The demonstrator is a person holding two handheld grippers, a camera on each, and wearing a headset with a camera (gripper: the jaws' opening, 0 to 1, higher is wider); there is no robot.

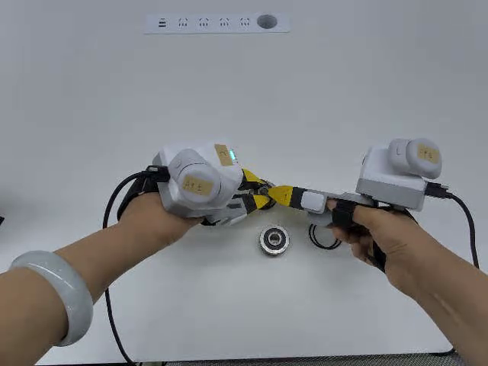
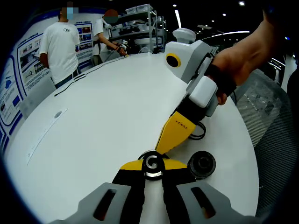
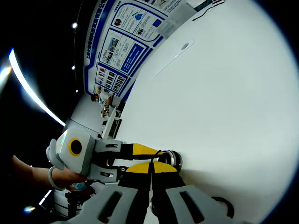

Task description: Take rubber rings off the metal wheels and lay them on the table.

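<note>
Wheel: likely stiff and heavy; left gripper clamps it.
Ring: looks thin and stretchy; right gripper pinched closed on its edge.
Hold: ring's rim, pulling outward.

White power strip lies flat at far edge. Two people stand in background near wall posters and a shelving rack.
</note>
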